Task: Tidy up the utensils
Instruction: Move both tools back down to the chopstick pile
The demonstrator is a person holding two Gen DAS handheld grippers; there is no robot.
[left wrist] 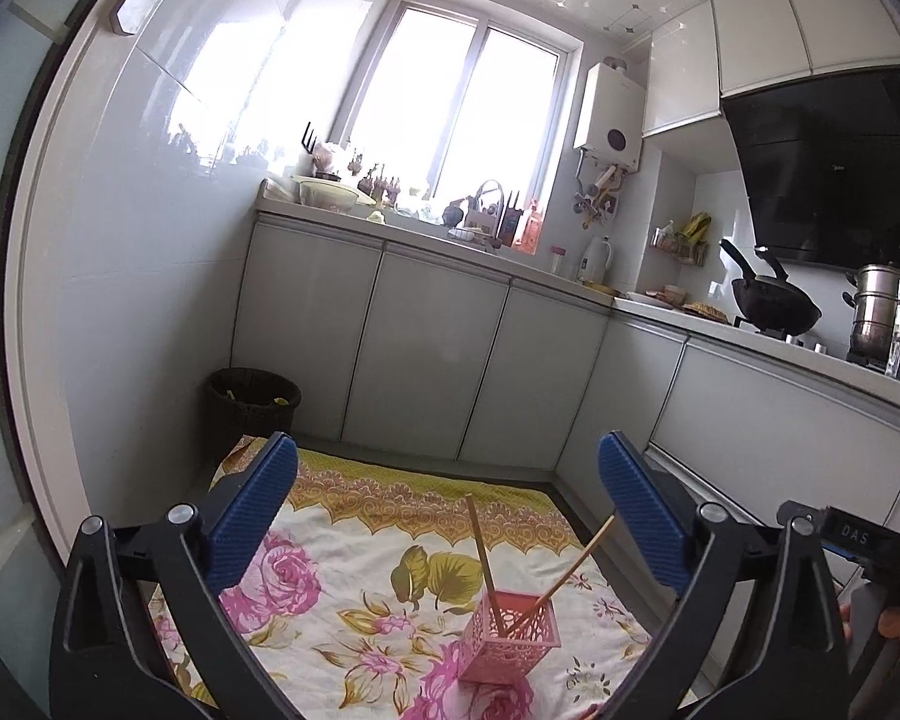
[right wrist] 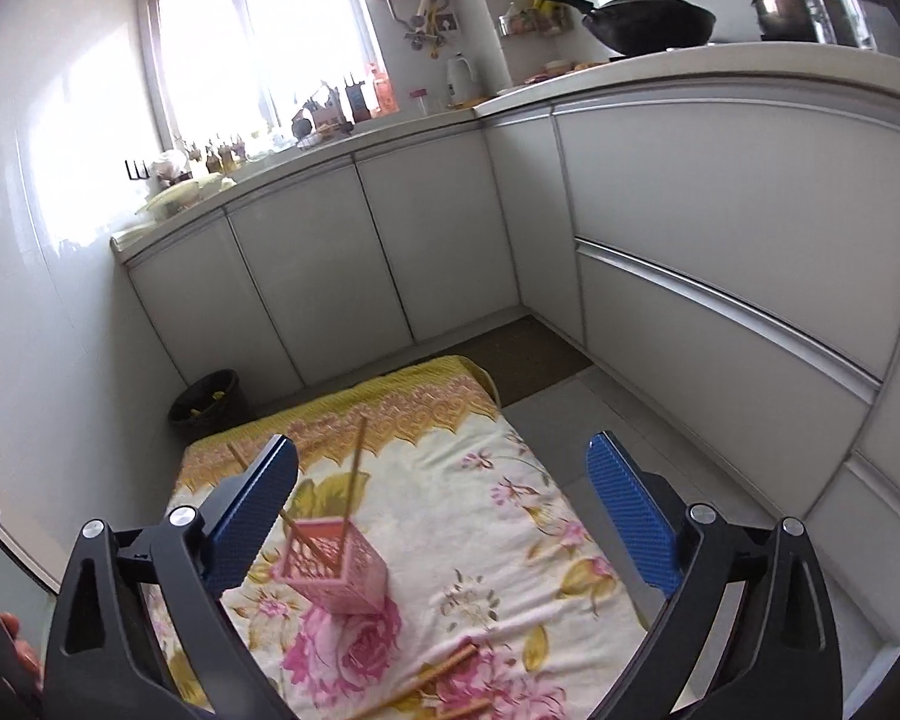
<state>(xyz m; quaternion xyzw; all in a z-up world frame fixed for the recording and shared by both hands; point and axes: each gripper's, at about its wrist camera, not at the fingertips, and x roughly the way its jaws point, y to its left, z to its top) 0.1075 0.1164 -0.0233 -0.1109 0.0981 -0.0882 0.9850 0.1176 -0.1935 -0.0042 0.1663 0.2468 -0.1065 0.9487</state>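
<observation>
Spread wide and empty above a floral cloth (left wrist: 342,546): left hand-held gripper (left wrist: 447,516) and right hand-held gripper (right wrist: 444,510). Ahead of and between the left fingers, upright on the cloth, a pink lattice utensil holder (left wrist: 510,636) with two wooden chopsticks (left wrist: 480,546) leaning inside. Nearer the right hand-held gripper, below the holder, loose chopsticks (right wrist: 444,669) lying flat.

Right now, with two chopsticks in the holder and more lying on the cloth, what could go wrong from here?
1. The pink holder is light, openwork and stands on soft floral cloth; a bump while inserting could tip it.
2. The two chopsticks inside lean outward, so the open right gripper may knock them.
3. The loose chopsticks lie flat on the cloth near its front edge; a pinch might catch fabric or push them off.
</observation>
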